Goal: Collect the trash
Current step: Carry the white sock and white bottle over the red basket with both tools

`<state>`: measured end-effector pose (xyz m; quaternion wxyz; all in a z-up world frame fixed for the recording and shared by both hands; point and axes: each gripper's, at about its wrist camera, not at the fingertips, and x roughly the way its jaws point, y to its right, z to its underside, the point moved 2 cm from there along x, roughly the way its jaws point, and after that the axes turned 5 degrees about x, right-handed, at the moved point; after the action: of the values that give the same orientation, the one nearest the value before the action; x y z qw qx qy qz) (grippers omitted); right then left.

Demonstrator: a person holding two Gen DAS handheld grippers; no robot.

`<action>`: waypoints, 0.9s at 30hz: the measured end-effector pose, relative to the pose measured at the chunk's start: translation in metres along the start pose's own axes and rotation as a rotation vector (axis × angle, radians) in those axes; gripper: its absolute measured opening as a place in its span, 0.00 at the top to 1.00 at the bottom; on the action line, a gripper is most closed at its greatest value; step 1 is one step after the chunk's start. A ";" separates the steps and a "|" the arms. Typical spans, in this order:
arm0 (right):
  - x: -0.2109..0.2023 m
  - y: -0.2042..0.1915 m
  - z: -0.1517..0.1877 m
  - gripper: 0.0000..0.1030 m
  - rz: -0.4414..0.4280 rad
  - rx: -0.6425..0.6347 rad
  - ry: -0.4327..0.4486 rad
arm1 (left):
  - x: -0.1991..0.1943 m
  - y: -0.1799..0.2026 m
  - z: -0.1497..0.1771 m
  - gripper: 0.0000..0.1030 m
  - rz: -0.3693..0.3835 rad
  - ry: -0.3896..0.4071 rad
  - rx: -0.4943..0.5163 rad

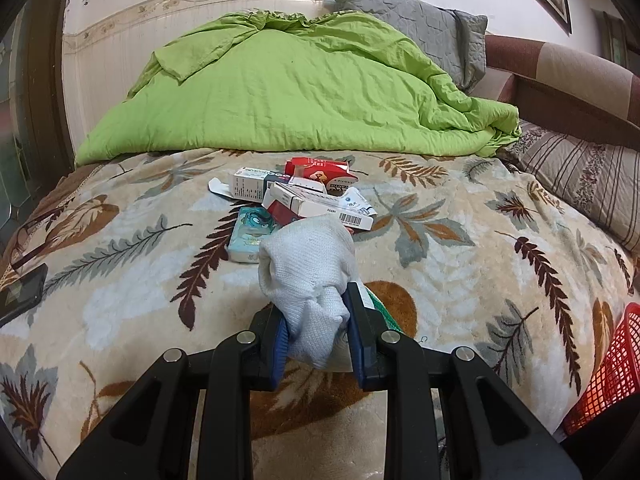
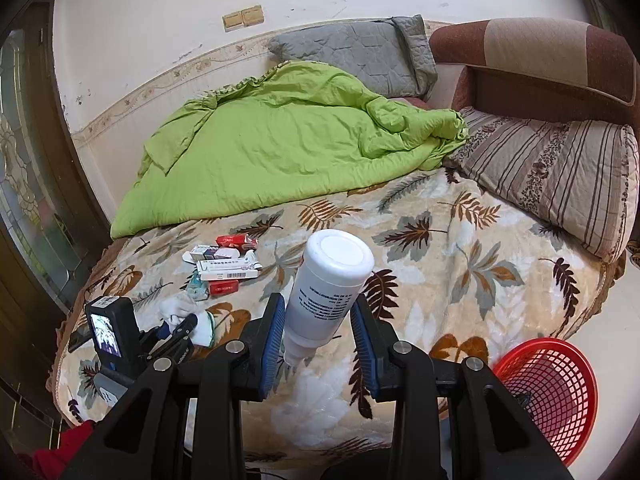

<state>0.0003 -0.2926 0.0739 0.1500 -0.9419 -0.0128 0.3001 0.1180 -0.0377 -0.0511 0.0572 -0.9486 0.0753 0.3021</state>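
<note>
My left gripper [image 1: 318,332] is shut on a bunched white glove [image 1: 310,268] with a green cuff, held just above the leaf-patterned bed blanket [image 1: 460,264]. Beyond it lies a pile of small cartons [image 1: 304,196], red and white, with a blue tissue pack [image 1: 250,234]. My right gripper [image 2: 318,332] is shut on a white plastic bottle [image 2: 330,280], cap end down, held above the bed. The left gripper [image 2: 180,326] with its glove [image 2: 176,308] shows at the lower left of the right wrist view, near the cartons [image 2: 224,264]. A red mesh basket [image 2: 556,392] stands on the floor at the right.
A crumpled green quilt [image 1: 288,88] covers the far half of the bed. A grey pillow [image 2: 360,52] and a striped pillow [image 2: 560,176] lie by the brown headboard [image 2: 532,60]. A dark phone [image 1: 20,292] lies at the bed's left edge. The basket rim [image 1: 608,368] shows at right.
</note>
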 end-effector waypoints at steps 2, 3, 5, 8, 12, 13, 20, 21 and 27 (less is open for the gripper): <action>0.000 -0.001 0.001 0.65 -0.006 0.000 0.005 | -0.001 0.000 0.000 0.76 0.002 0.002 -0.001; 0.000 0.000 0.001 0.65 -0.013 0.003 0.007 | -0.003 0.001 0.000 0.76 0.006 0.005 -0.001; 0.004 0.002 0.003 0.65 -0.025 0.013 0.004 | -0.009 0.003 -0.002 0.76 0.014 0.015 -0.005; 0.014 0.010 0.007 0.65 -0.048 0.056 -0.015 | -0.013 0.001 -0.003 0.76 0.029 0.023 -0.035; 0.028 0.024 0.009 0.65 -0.076 0.110 -0.041 | -0.011 -0.005 -0.004 0.76 0.040 0.011 -0.080; 0.030 0.025 0.009 0.65 -0.081 0.120 -0.042 | -0.011 -0.006 -0.004 0.76 0.042 0.008 -0.087; 0.059 0.034 0.009 0.65 -0.125 0.167 -0.066 | -0.016 -0.005 -0.006 0.76 0.049 0.024 -0.071; 0.063 0.034 0.010 0.65 -0.132 0.170 -0.070 | -0.017 -0.005 -0.006 0.76 0.049 0.028 -0.065; 0.101 0.021 0.017 0.65 -0.183 0.143 -0.130 | -0.022 0.003 -0.005 0.76 0.075 0.031 -0.019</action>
<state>0.0720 -0.2961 -0.0020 0.2426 -0.9023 -0.0867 0.3458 0.1025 -0.0388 -0.0340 0.0354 -0.9502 0.1089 0.2899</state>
